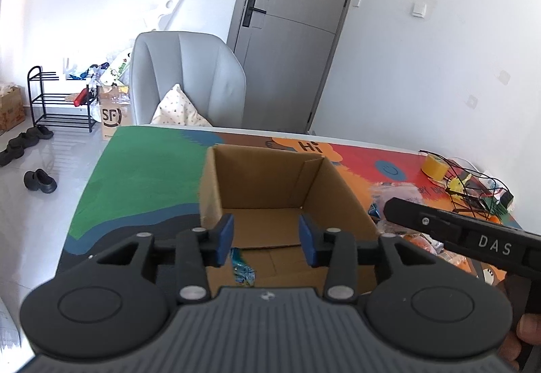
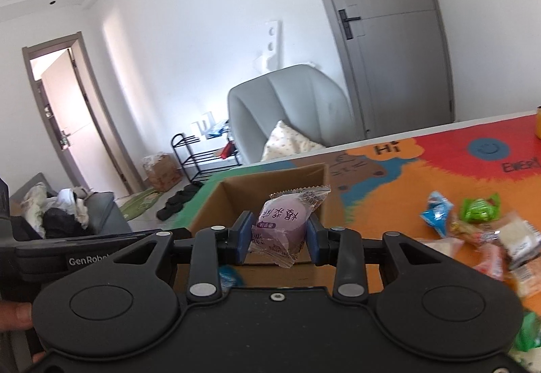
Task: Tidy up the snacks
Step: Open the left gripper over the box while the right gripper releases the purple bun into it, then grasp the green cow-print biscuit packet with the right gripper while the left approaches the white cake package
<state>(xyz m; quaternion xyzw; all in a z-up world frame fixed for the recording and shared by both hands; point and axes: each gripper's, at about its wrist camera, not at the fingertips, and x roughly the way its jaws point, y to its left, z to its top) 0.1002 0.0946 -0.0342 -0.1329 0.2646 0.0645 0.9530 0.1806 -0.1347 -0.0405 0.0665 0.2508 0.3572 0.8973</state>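
Right gripper (image 2: 278, 234) is gripping a purple wrapped snack (image 2: 282, 224) above the cardboard box (image 2: 233, 200); left gripper (image 1: 266, 239) is hanging open over the same box.

The right fingers (image 2: 244, 236) are pressing both sides of the purple packet, its crinkled wrapper edge sticking up toward 1 o'clock, with the box's open top just behind and below it. The left fingers (image 1: 225, 238) are standing apart with nothing between them, and a blue-wrapped candy (image 1: 241, 270) is lying on the box floor at 6 o'clock of the left wrist view. At 3 o'clock of the right wrist view, a pile of loose snacks (image 2: 487, 231) is resting on the colourful surface (image 2: 399, 197), near the box but apart from it.
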